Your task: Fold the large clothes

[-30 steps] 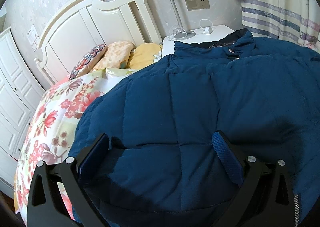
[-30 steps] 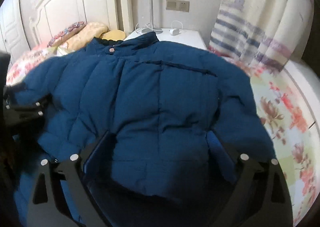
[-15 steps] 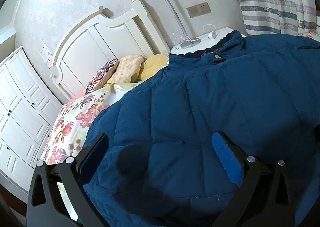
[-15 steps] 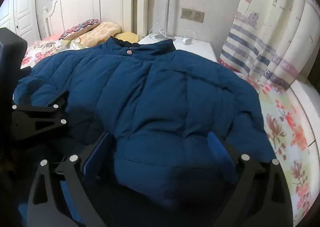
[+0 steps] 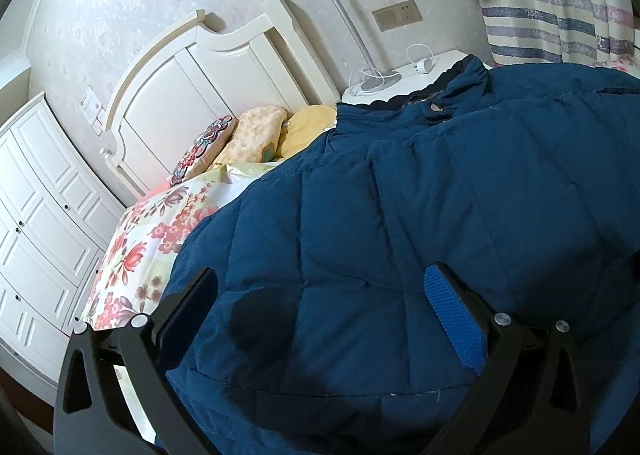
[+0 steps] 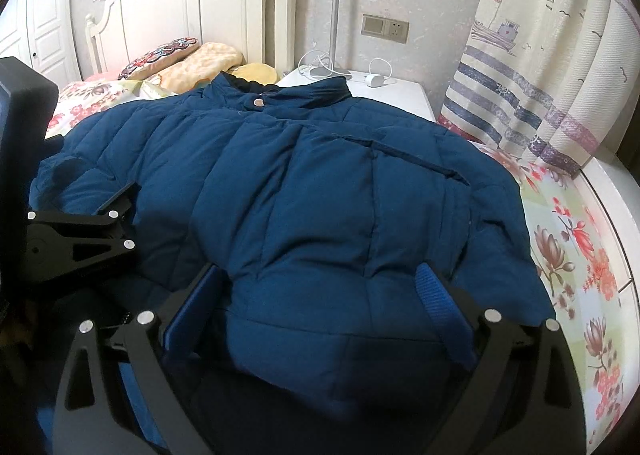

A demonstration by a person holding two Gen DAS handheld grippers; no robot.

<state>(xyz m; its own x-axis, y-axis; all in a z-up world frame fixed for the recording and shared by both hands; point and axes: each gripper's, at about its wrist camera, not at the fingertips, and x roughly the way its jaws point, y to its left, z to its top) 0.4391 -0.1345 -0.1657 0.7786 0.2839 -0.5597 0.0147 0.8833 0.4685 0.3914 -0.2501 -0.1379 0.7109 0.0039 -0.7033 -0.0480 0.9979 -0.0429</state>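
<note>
At far left stand white wardrobe doors [image 5: 36, 239], then the floral bedspread [image 5: 160, 231] and pillows [image 5: 256, 131] by the headboard [image 5: 192, 95]. The blue padded jacket [image 6: 320, 191] lies spread over the bed, collar far. The left gripper [image 5: 320, 295] and right gripper [image 6: 320, 295] both hang over its near hem, fingers spread wide, pinching nothing. A striped curtain [image 6: 540, 75] hangs right.

Navy quilted jacket [image 6: 320, 195], spread front-up, collar snapped
</note>
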